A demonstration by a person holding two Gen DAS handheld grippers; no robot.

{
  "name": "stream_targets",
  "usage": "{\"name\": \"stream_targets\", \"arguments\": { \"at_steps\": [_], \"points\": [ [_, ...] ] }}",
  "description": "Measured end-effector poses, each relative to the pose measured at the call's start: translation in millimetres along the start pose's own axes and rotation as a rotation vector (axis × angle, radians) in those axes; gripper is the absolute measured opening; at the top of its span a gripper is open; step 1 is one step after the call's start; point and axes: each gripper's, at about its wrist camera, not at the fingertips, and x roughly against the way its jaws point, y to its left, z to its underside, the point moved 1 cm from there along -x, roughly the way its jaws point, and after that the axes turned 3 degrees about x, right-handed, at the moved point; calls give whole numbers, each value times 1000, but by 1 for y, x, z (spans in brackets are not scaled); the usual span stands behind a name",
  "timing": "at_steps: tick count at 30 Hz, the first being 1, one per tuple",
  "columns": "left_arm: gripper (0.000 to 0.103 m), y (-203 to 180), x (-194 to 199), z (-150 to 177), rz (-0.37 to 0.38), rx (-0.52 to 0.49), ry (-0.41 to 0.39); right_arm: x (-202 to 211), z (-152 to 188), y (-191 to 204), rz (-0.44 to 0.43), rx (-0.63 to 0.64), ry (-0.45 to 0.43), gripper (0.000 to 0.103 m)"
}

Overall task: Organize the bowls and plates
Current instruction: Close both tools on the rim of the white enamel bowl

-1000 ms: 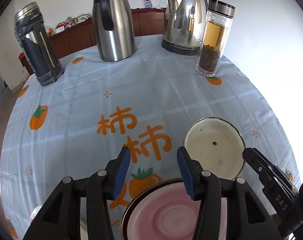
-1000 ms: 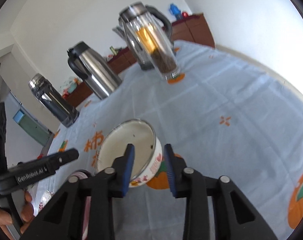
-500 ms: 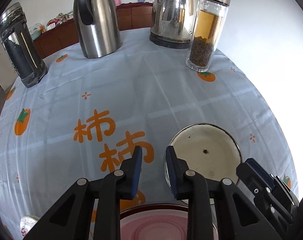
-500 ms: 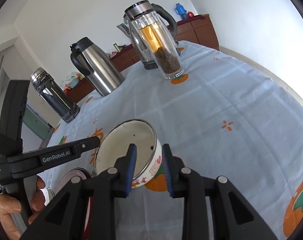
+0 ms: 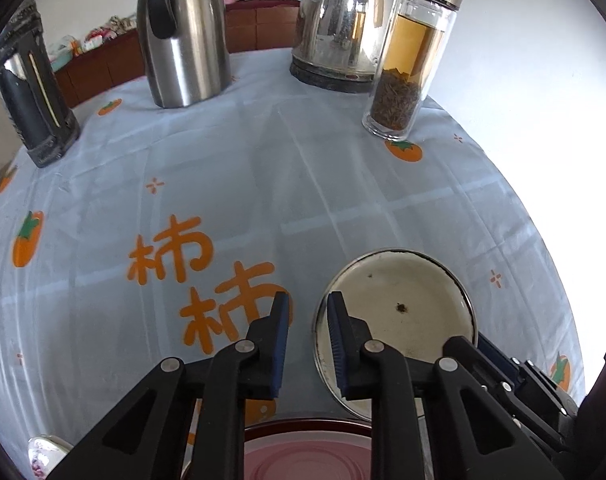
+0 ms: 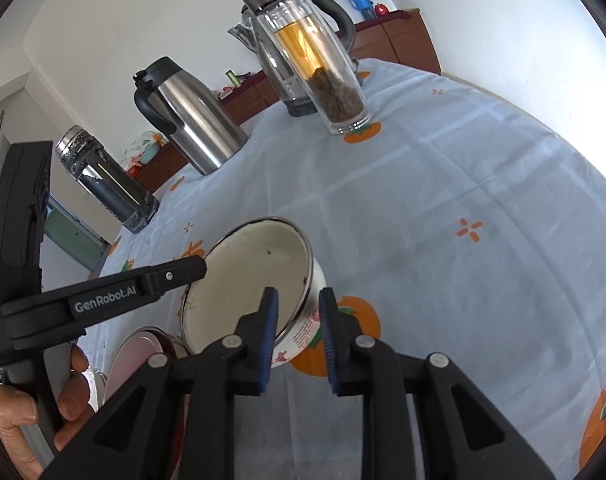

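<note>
The enamel bowl (image 6: 259, 280) sits near the front of the worktop (image 5: 303, 184), which is covered by a pale blue cloth printed with orange fruit and characters. The bowl is tilted in the right wrist view, its cream interior facing up and to the left, with a dark speck on the inside. The right tool (image 6: 297, 312) straddles the bowl's near rim, one blue pad inside and one outside against the painted wall; its jaws are closing, and whether the pads already press on the rim cannot be told with certainty, though the tilt suggests a grasp. The left tool (image 5: 307, 320) is positioned at the bowl's left edge, just beside the rim: its jaws are closing, nothing is seen between them but cloth, and they remain narrowly parted. A pink plate (image 5: 307, 456) with a dark rim lies at the front edge, below the left tool and just beside the bowl. A person's hand (image 6: 27, 412) grips the left tool's handle. At the far side of the worktop stand a steel carafe (image 5: 183, 32), an electric kettle (image 5: 339, 28), a glass tea bottle (image 5: 411, 60) and a dark flask (image 5: 27, 88), all upright and well apart from the bowl.
</note>
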Motion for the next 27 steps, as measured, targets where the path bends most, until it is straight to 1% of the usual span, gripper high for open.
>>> {"name": "stream_targets", "arguments": {
  "at_steps": [2,4,5,6,10,13,17,18,22,25,27],
  "points": [
    [22,-1,-2,0,3,3,9,0,0,0,-8,-4,2,21],
    [21,-3,-4,1,-25,-3,7,0,0,0,-11,-4,2,21],
    [14,-4,-5,2,-21,-6,9,-1,-1,0,-11,-3,2,20],
    [10,-5,-5,3,-9,-6,13,-1,-1,0,-10,-1,2,20],
    [10,-9,-3,7,-30,-29,-12,-2,-1,2,5,12,3,20],
    [9,-7,-2,10,-33,-12,-24,-2,-1,2,5,13,0,20],
    [9,-8,3,15,-10,15,-17,1,-1,0,16,-1,-11,15],
    [9,-8,4,15,-4,16,-14,4,-2,-2,14,-12,-23,13],
    [9,-12,13,14,15,19,-26,20,-7,-4,-17,-23,-77,12],
    [9,-17,26,15,26,8,-52,33,-9,0,-20,-9,-124,12],
    [9,-20,36,16,28,-3,-74,38,-9,-1,-31,-18,-136,12]
  ]
}}
